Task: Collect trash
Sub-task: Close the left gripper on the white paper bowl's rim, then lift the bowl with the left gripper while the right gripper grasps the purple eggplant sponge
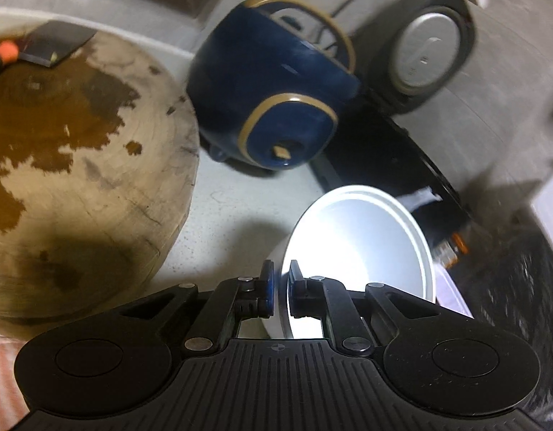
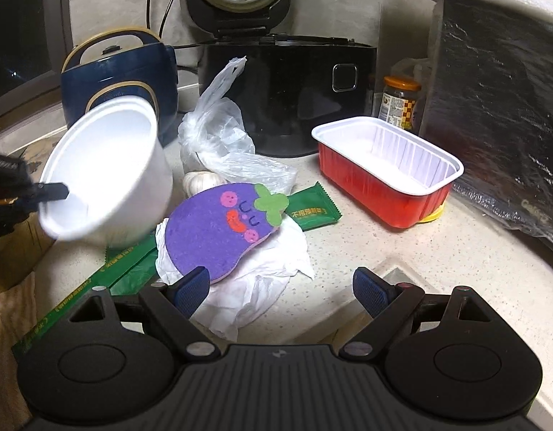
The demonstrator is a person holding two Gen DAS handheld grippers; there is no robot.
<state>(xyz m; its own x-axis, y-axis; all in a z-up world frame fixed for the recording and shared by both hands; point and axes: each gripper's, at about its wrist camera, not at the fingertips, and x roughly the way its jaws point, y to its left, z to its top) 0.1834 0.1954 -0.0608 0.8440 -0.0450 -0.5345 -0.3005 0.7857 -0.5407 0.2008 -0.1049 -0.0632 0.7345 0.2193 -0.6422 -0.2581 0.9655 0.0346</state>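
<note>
My left gripper (image 1: 280, 282) is shut on the rim of a white disposable bowl (image 1: 362, 248) and holds it tilted above the counter; the bowl also shows in the right wrist view (image 2: 107, 168), with the left fingers (image 2: 54, 190) on its rim. My right gripper (image 2: 281, 285) is open and empty, low over crumpled white tissue (image 2: 262, 280). On the tissue lies a purple eggplant-shaped sponge (image 2: 215, 230). Green wrappers (image 2: 312, 212) lie beside it. A clear plastic bag (image 2: 219, 133) and a red tray with white lining (image 2: 387, 168) sit further back.
A round wooden chopping block (image 1: 79, 165) with a cleaver (image 1: 50, 43) is at the left. A blue electric pot (image 2: 122, 72), an open black rice cooker (image 2: 287, 89), a jar (image 2: 400, 100) and a black foil-wrapped slab (image 2: 498, 115) line the back. Garlic (image 2: 201, 181) lies near the bag.
</note>
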